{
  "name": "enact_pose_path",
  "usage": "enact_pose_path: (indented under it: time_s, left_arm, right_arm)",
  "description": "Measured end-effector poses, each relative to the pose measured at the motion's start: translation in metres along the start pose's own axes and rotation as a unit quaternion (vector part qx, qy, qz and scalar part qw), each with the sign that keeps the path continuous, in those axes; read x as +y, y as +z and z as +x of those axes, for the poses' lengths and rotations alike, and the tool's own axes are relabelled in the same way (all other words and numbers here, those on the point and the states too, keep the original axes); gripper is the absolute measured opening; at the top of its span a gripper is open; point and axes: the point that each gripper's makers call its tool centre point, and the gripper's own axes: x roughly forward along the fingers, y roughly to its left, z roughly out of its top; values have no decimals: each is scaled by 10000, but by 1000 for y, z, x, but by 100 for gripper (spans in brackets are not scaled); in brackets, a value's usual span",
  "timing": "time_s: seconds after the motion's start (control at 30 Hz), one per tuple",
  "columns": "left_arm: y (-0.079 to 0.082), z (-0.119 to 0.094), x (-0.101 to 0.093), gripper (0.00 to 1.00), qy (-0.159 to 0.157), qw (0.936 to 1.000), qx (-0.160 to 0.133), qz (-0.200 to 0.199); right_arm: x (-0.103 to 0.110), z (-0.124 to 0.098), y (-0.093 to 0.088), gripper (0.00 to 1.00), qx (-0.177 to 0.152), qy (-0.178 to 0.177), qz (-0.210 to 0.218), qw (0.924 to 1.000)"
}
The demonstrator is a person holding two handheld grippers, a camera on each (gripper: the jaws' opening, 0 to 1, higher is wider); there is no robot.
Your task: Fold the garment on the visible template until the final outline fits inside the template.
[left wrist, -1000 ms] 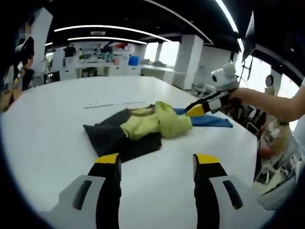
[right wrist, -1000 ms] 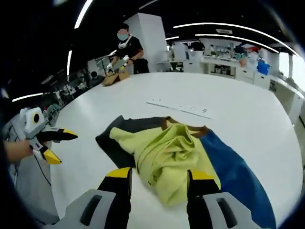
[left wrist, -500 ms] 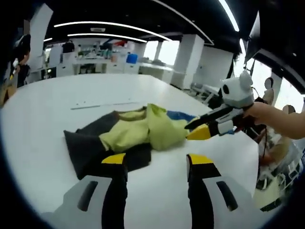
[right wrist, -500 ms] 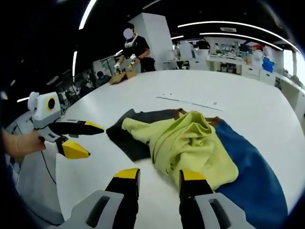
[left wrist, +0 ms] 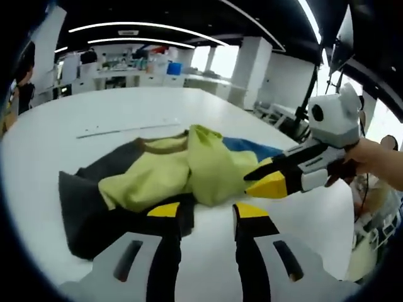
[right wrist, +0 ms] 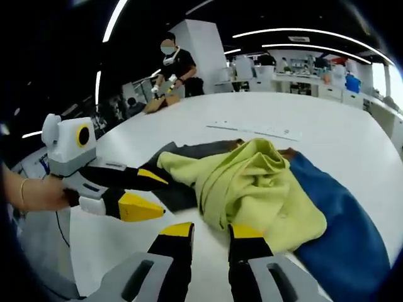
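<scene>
Left gripper view, near to far: left gripper (left wrist: 206, 214) at bottom, yellow-tipped jaws parted with a narrow gap, nothing between them, tips just short of the garment edge. Just beyond — yellow-green garment (left wrist: 170, 170) crumpled in a heap on the white table (left wrist: 94, 113), lying partly over a dark grey cloth panel (left wrist: 82, 207) on the near-left side and a blue cloth panel (left wrist: 252, 148) on the far-right side. Right gripper (left wrist: 267, 178) coming in from the right, held by a hand (left wrist: 368, 160), jaws slightly apart, tips touching or just beside the garment's right edge — contact hard to tell. Thin pale strip (left wrist: 129, 129) lying flat on the table past the garment. Desks and shelving in the far background.

Right gripper view, near to far: same right gripper at bottom, jaws a little apart, empty, tips close to the garment's near fold. Left gripper to the left, jaws spread, beside the grey panel. Garment bunched centre, blue panel at right. Far off, a person (right wrist: 171, 66) in dark top at the table's far edge with a brown box (right wrist: 158, 102).
</scene>
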Motion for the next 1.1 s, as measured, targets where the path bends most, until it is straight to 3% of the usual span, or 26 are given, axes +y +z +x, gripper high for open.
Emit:
enact_pose_path:
  time_s: [0.33, 0.53, 0.77, 0.97, 1.1]
  left_arm:
    - [-4, 24, -2, 20, 133, 9999, 10, 17]
    - [-6, 33, 1, 19, 291, 9996, 47, -12]
    - [-13, 36, 5, 9, 420, 9990, 135, 52]
    - [-17, 40, 6, 0, 346, 9991, 157, -169]
    - [-16, 38, 6, 0, 281, 9991, 162, -260]
  right_arm:
    - [-2, 8, 1, 9, -166, 0, 137, 9998]
    - [-4, 11, 0, 5, -195, -23, 168, 9997]
    - [-5, 12, -1, 2, -198, -59, 178, 9996]
    - [-8, 12, -2, 0, -173, -129, 169, 9996]
    - [-8, 13, -2, 0, -191, -141, 220, 9995]
